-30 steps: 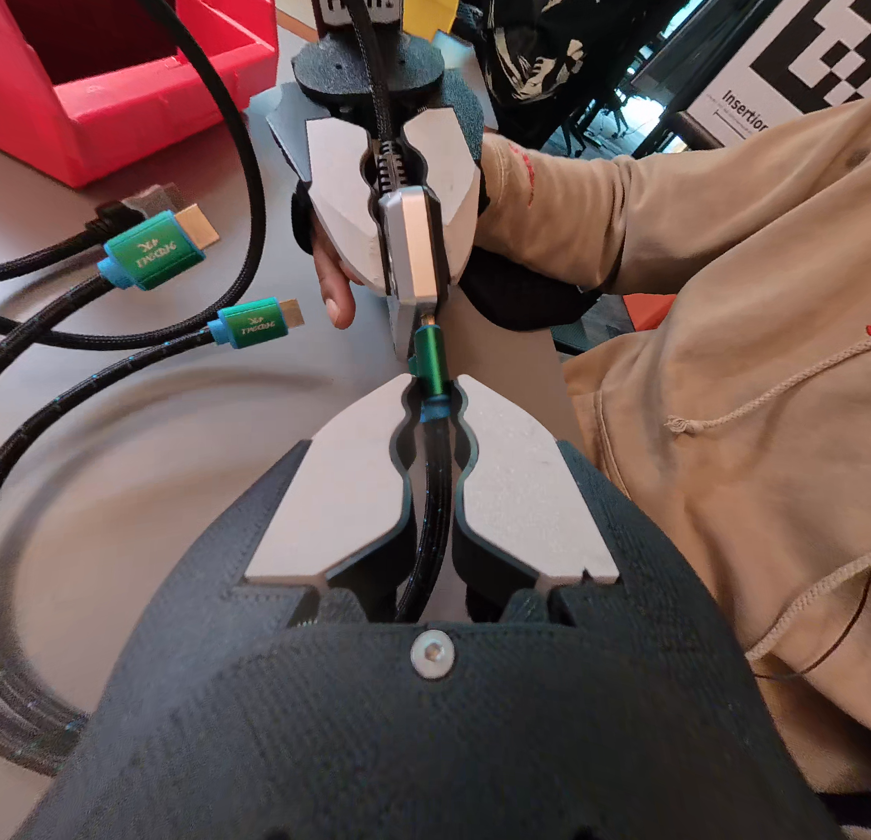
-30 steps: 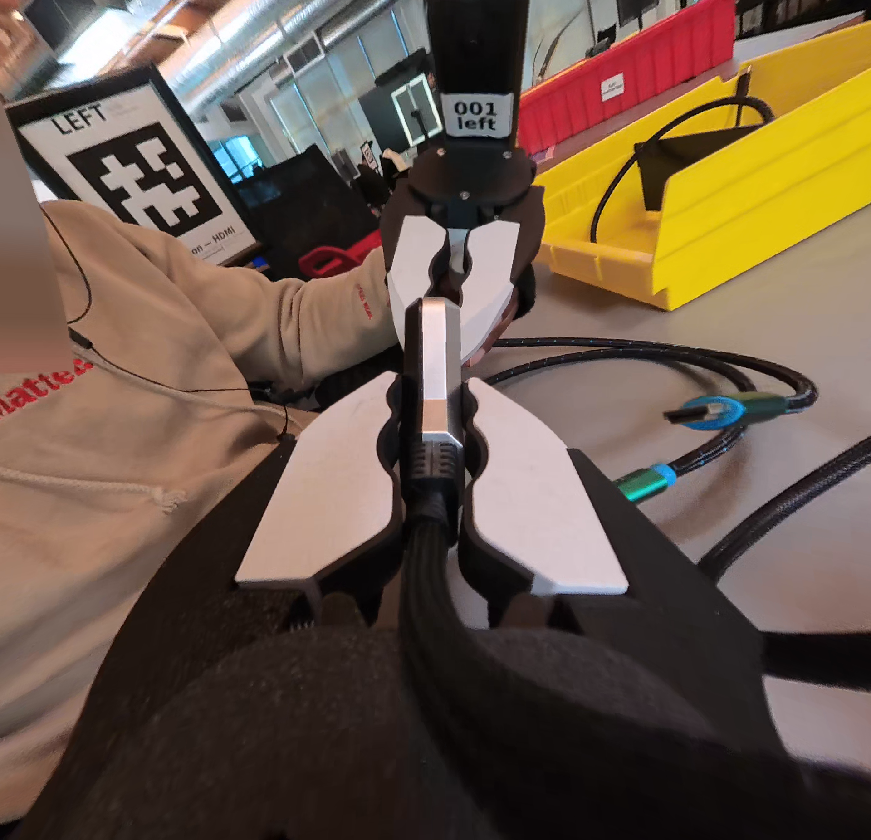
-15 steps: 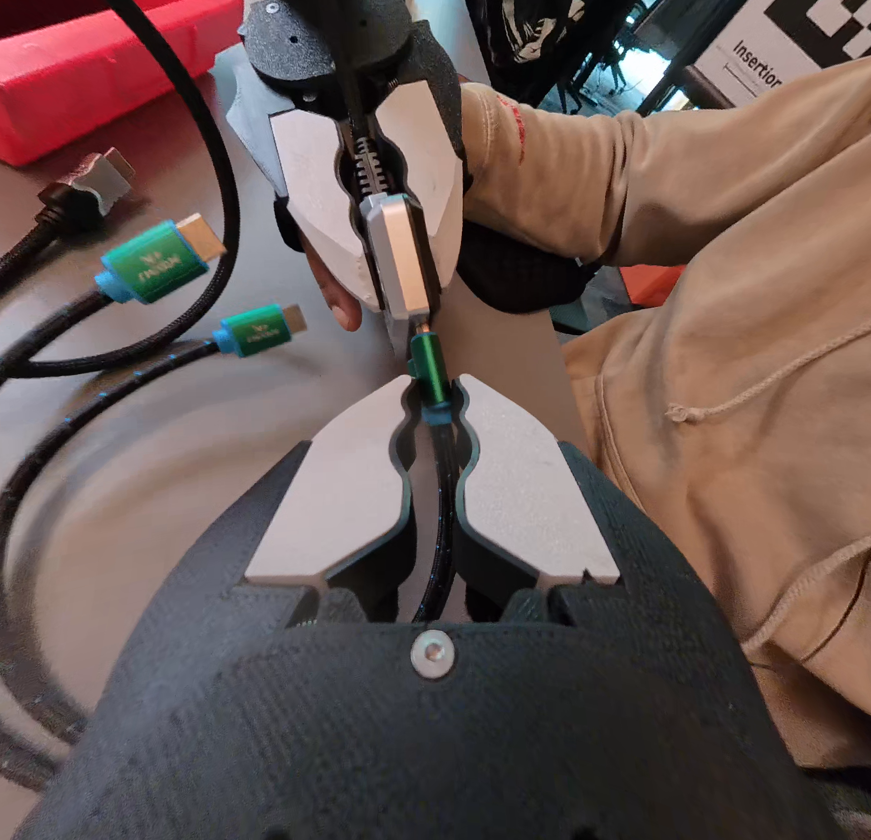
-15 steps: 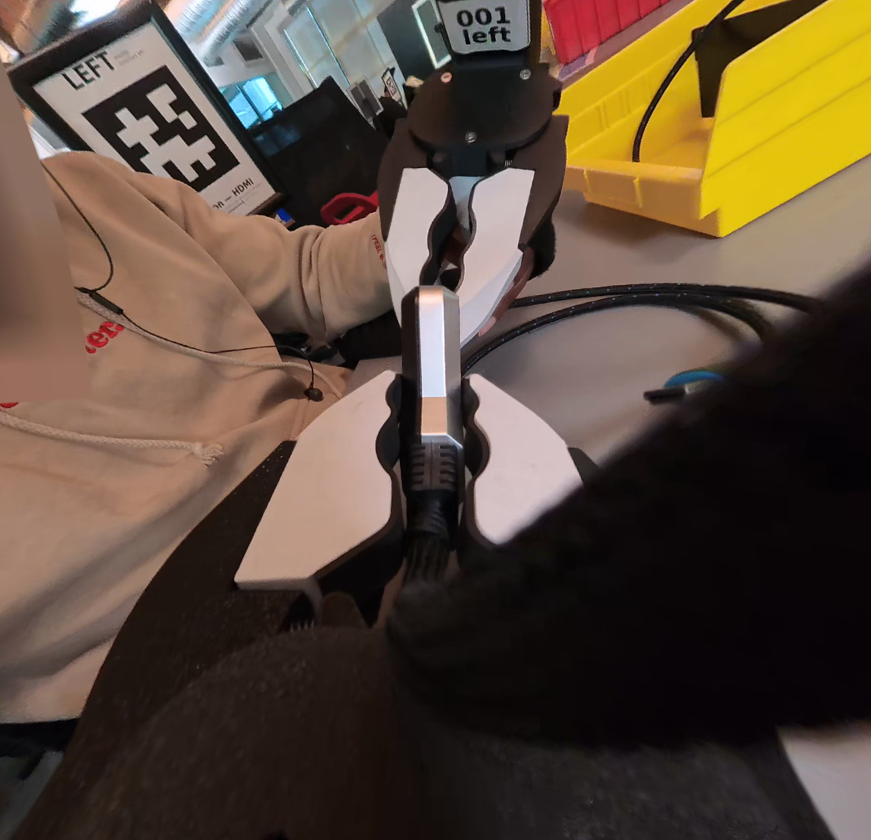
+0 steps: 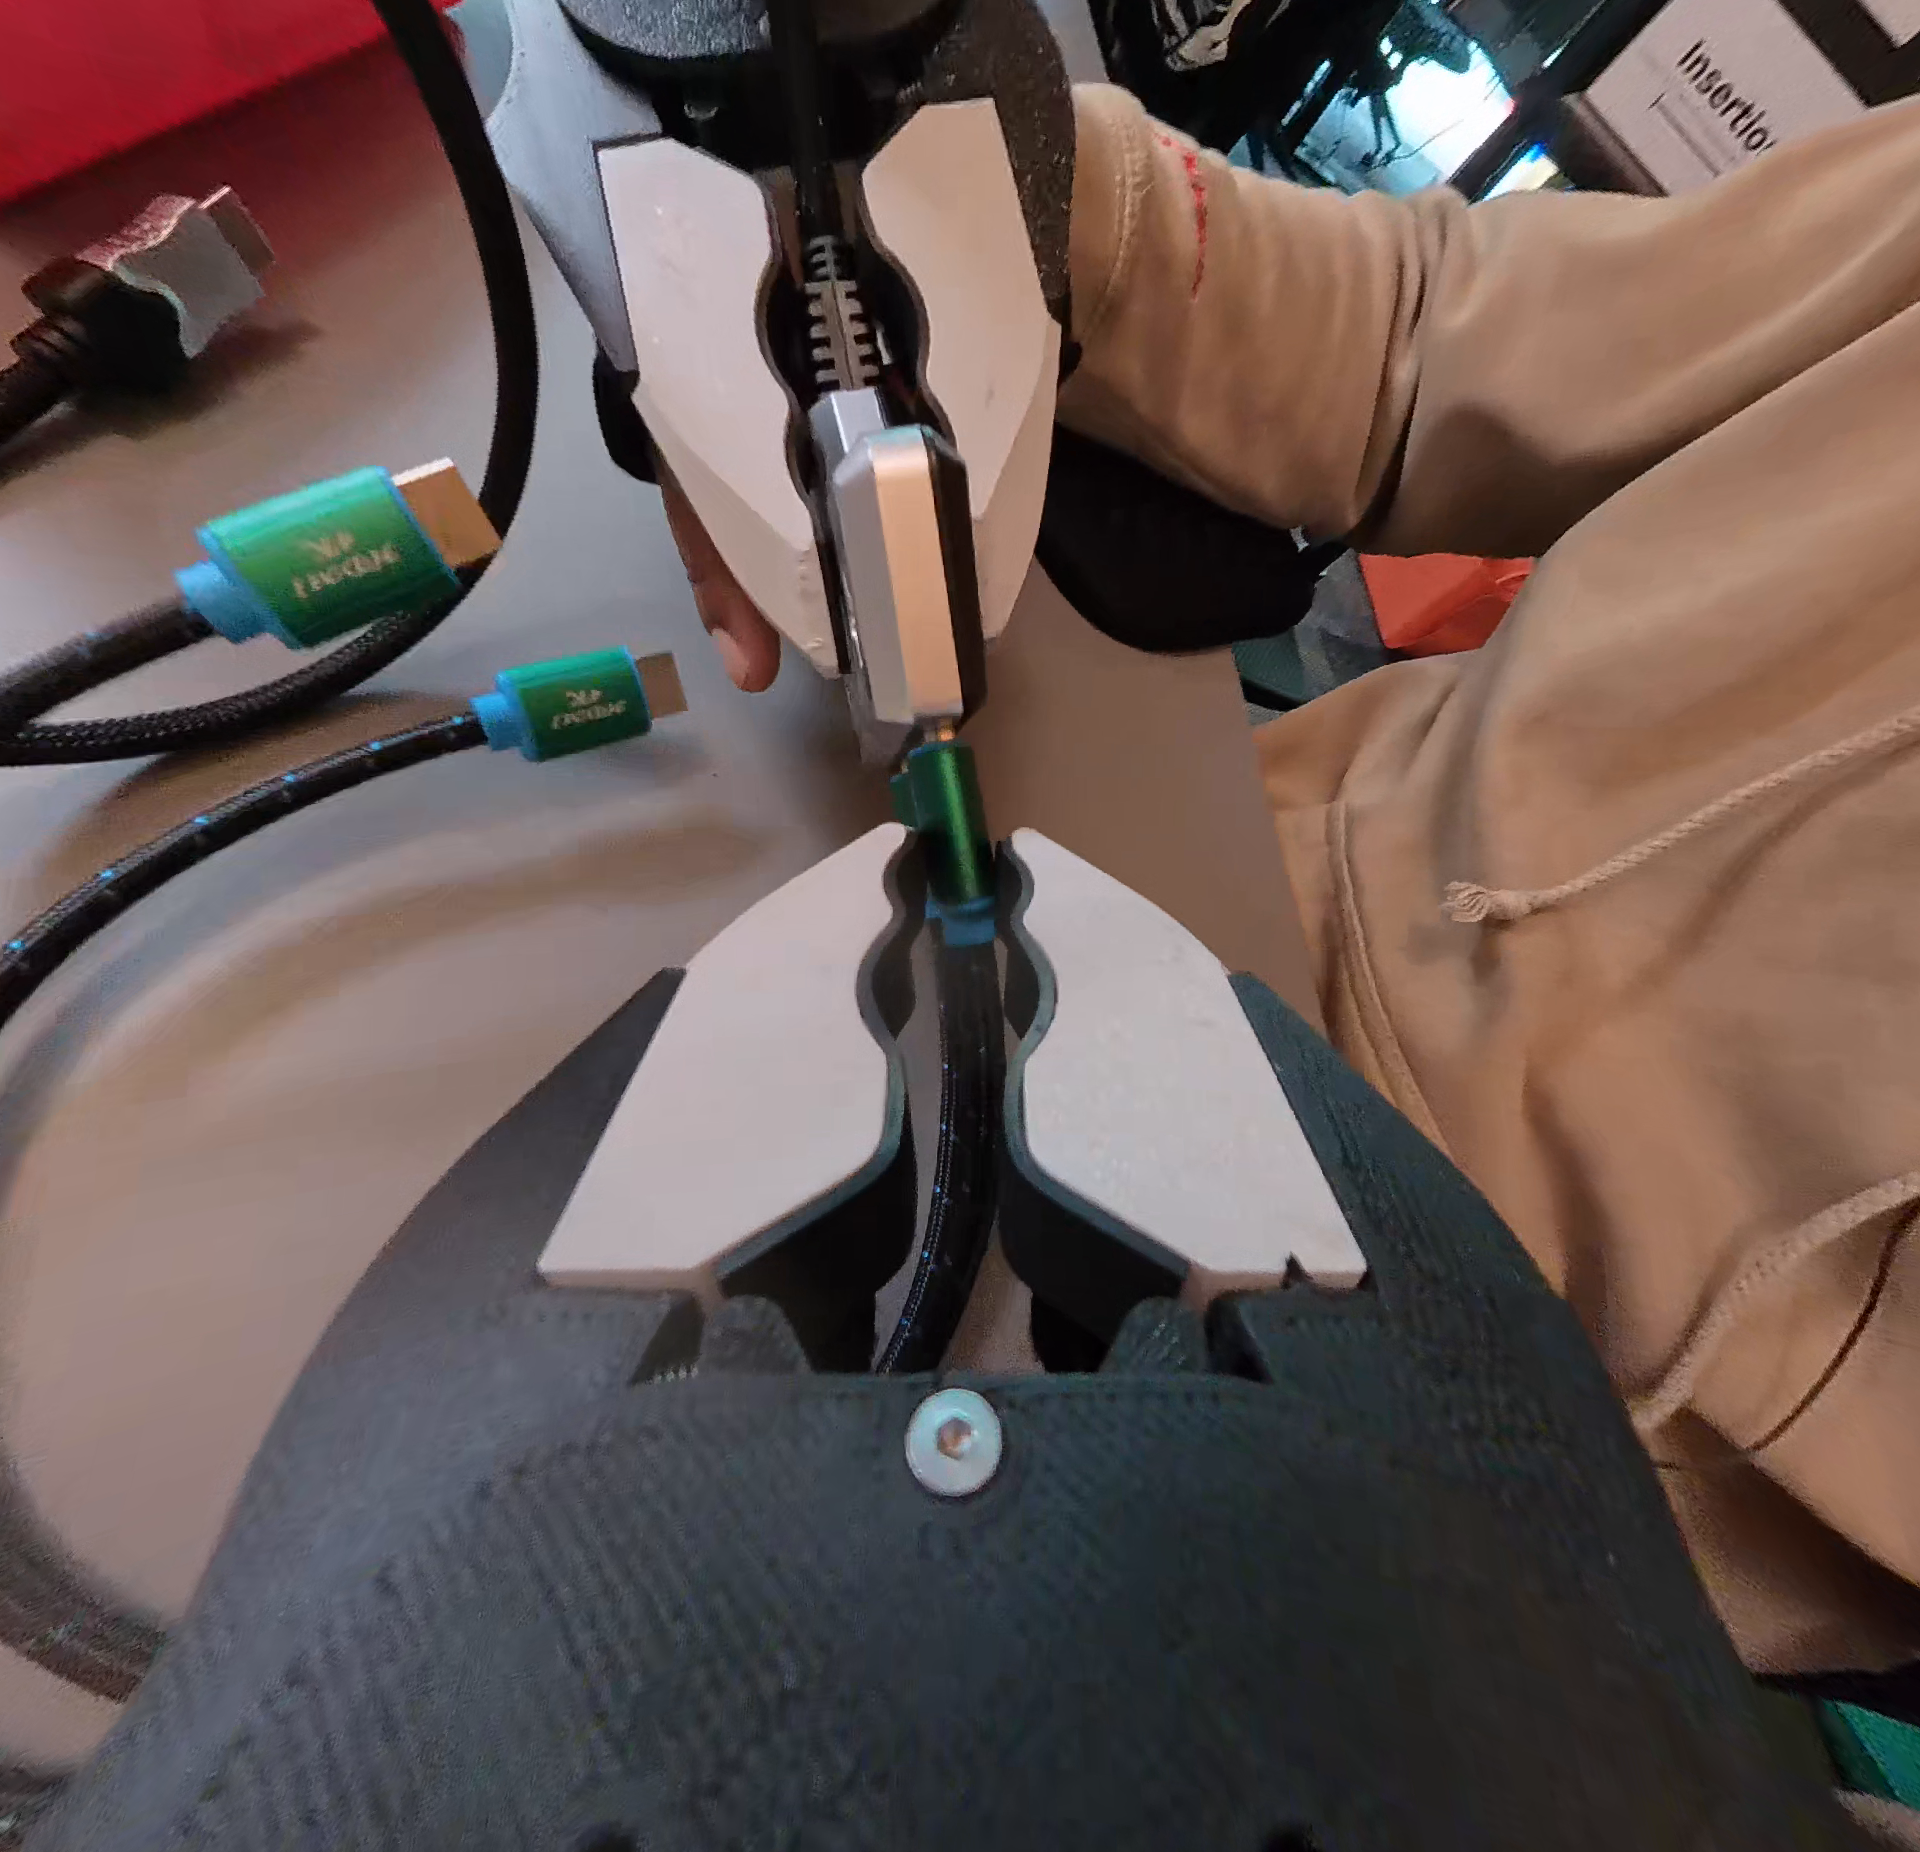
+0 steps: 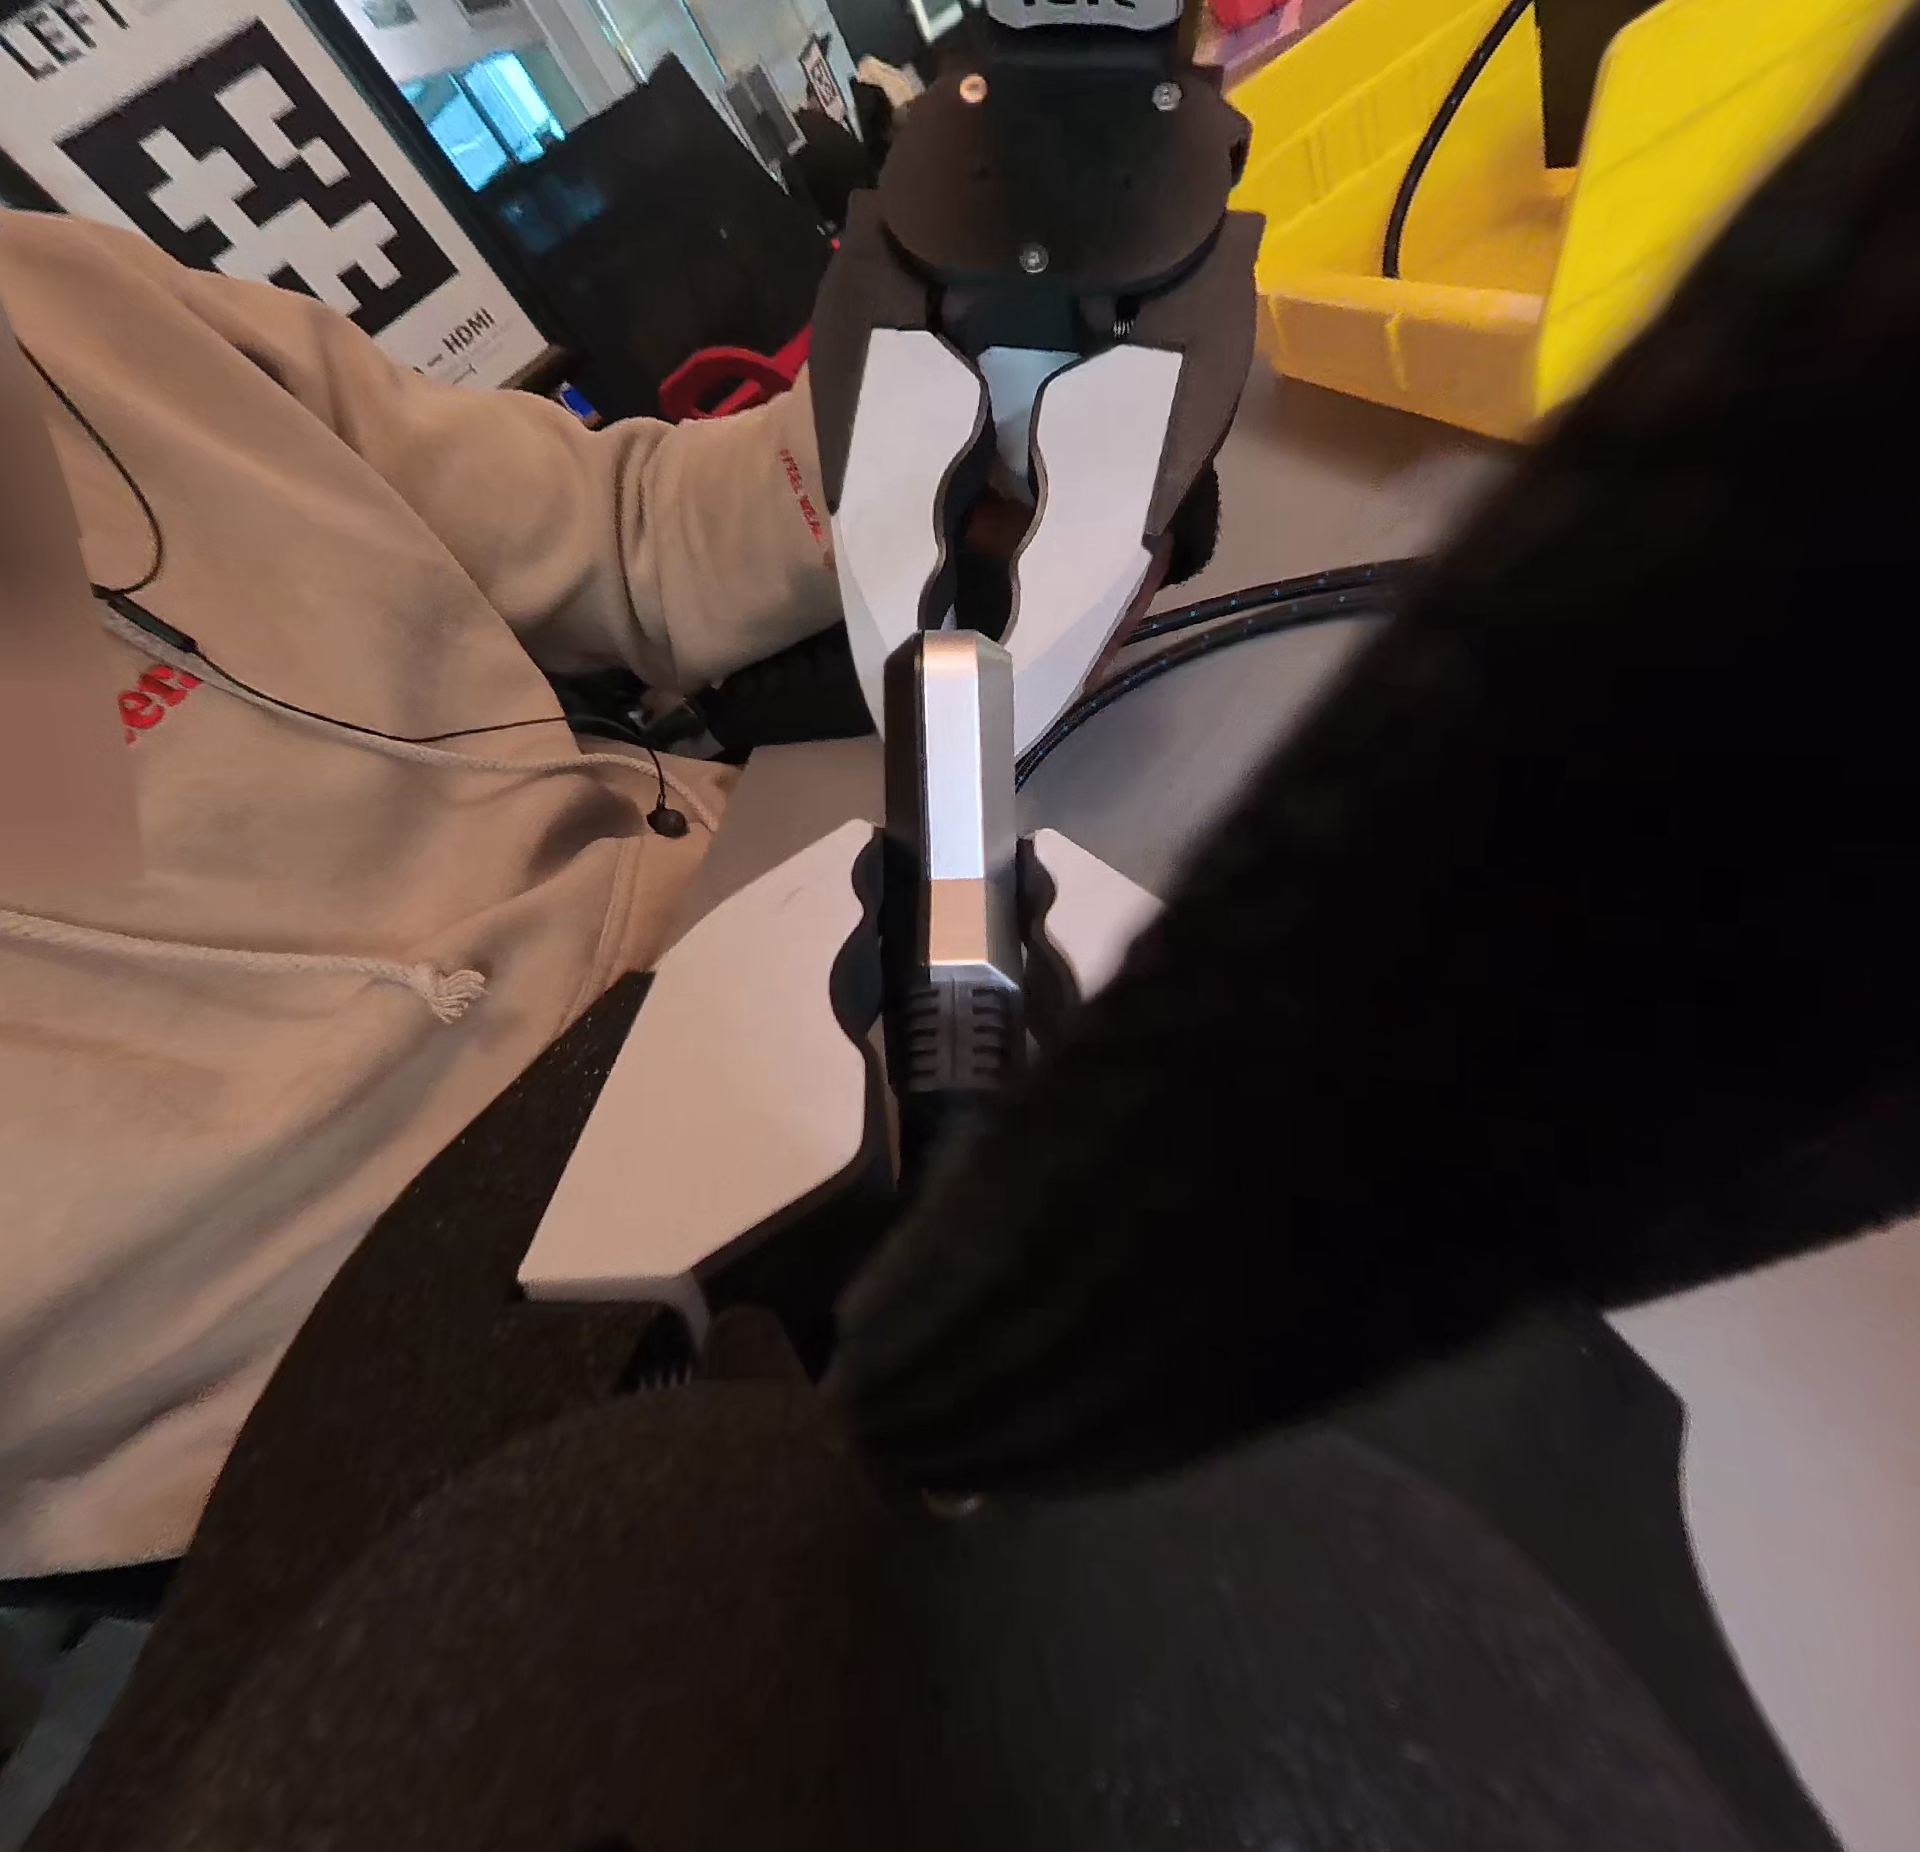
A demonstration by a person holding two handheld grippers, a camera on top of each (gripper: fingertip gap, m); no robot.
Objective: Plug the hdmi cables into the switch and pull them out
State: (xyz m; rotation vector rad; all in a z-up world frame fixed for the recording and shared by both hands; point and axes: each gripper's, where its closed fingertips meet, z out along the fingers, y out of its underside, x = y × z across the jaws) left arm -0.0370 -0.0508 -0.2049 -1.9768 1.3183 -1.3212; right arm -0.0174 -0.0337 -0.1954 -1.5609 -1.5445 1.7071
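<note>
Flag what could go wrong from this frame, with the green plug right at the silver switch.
1. The left gripper holds the green plug near its rear collar, so a slightly off-axis push could tilt it and jam it at the switch.
2. The thick black cable drapes across the right wrist camera, hiding much of the right gripper, so alignment is harder to judge.

green plug [image 5: 954, 828] nearer switch [image 5: 906, 576] (tip at port), both tilted
</note>
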